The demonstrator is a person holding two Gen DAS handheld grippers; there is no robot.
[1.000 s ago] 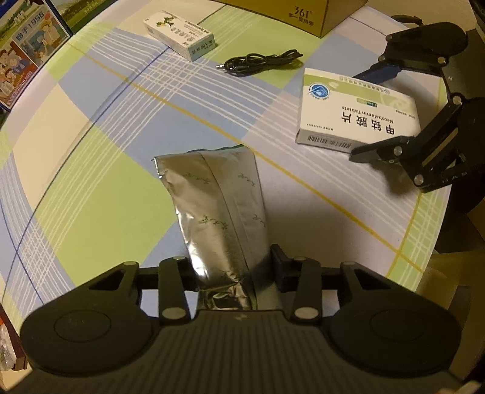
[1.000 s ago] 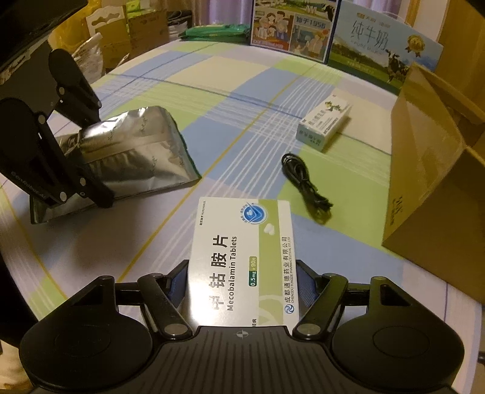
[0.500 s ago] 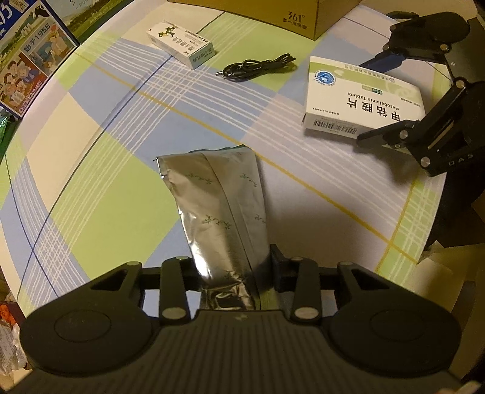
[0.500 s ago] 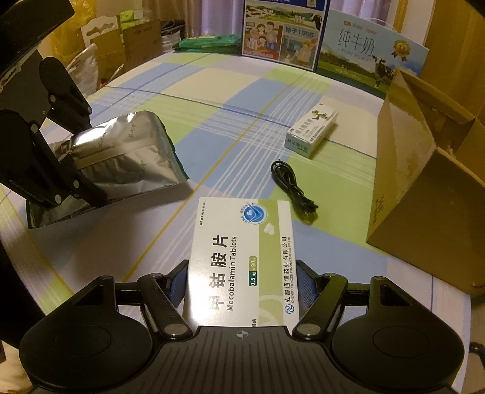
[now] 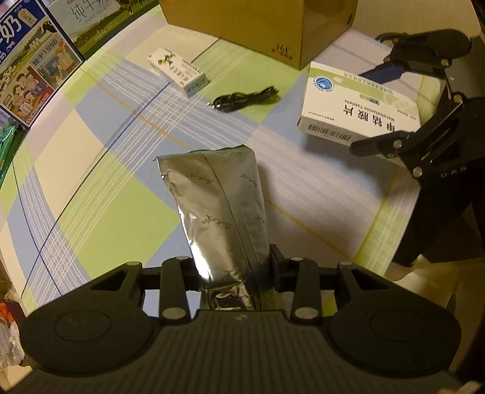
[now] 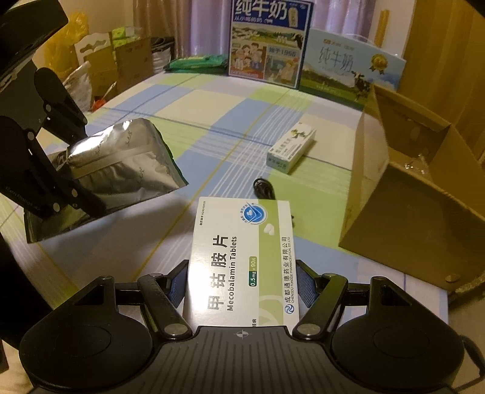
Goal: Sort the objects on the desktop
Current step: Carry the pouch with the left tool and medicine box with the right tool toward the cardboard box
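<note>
My left gripper [image 5: 233, 266] is shut on a silver foil pouch [image 5: 218, 209], held above the checked cloth; the pouch [image 6: 121, 160] also shows at the left of the right wrist view. My right gripper [image 6: 242, 282] is shut on a white and green Mecobalamin tablet box [image 6: 242, 254], lifted off the cloth. That box [image 5: 357, 103] appears at the upper right of the left wrist view, between the right gripper's fingers [image 5: 382, 142]. A small white carton [image 5: 178, 72] and a coiled black cable [image 5: 245, 98] lie on the cloth.
An open cardboard box [image 6: 418, 188] stands at the right, also seen at the top as the cardboard box [image 5: 272, 27]. Milk cartons [image 6: 266, 42] line the far edge. The checked cloth [image 5: 91, 169] covers the table. Bags and boxes sit beyond the left edge.
Both grippers have risen and moved forward toward the cardboard box, each still holding its object. The tablet box and the pouch are now higher above the cloth.
</note>
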